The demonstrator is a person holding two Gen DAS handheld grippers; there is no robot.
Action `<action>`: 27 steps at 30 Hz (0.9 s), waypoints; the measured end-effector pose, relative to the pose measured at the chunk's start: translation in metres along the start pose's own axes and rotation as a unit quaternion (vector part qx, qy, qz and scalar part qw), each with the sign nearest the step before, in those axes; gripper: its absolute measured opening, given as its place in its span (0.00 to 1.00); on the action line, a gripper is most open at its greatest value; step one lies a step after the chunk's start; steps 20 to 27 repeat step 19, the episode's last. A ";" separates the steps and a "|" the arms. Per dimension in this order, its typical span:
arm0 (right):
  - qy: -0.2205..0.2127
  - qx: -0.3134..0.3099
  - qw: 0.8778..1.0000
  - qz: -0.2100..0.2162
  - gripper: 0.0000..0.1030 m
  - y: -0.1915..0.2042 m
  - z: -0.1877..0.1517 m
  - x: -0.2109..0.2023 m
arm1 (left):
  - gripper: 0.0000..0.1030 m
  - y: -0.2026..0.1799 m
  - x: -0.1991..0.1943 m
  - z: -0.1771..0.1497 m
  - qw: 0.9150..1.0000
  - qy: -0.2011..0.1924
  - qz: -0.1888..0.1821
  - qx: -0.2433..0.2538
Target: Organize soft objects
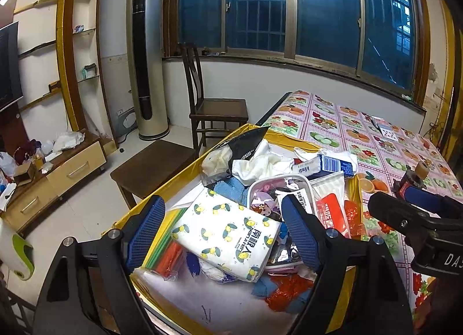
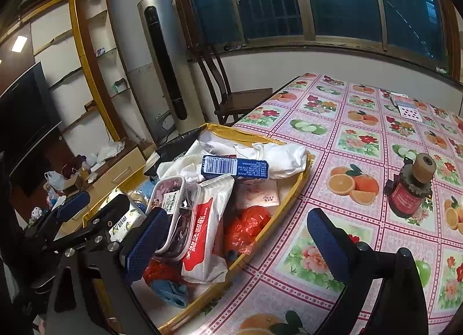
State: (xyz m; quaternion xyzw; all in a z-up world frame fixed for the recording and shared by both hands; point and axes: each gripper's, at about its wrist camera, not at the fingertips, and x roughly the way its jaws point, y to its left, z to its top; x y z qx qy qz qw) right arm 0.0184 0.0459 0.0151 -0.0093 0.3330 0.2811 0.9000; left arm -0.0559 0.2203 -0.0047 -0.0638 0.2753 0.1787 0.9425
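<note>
White lemon-print tissue pack (image 1: 228, 233) lies flat atop clutter in yellow tray (image 1: 185, 173), long axis diagonal, between fingers of left gripper (image 1: 222, 230), spread wide. Right gripper (image 2: 240, 242) wide, empty, straddling the tray's edge.

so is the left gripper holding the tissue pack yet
No, the left gripper is open, its fingers on either side of the lemon-print tissue pack without closing on it.

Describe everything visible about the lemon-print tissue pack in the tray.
The tissue pack is a soft rectangular block in white plastic wrap printed with yellow lemons and dark lettering. It looks sealed and full. It lies tilted on top of the pile in the gold-edged tray, resting on coloured bags and a blue cloth, its far edge against a clear plastic box. The open left gripper straddles it without clearly touching.
</note>
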 end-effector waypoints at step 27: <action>-0.001 -0.002 1.000 -0.001 0.96 -0.002 -0.002 -0.006 | 0.81 -0.002 0.000 -0.002 1.000 0.005 -0.001 0.008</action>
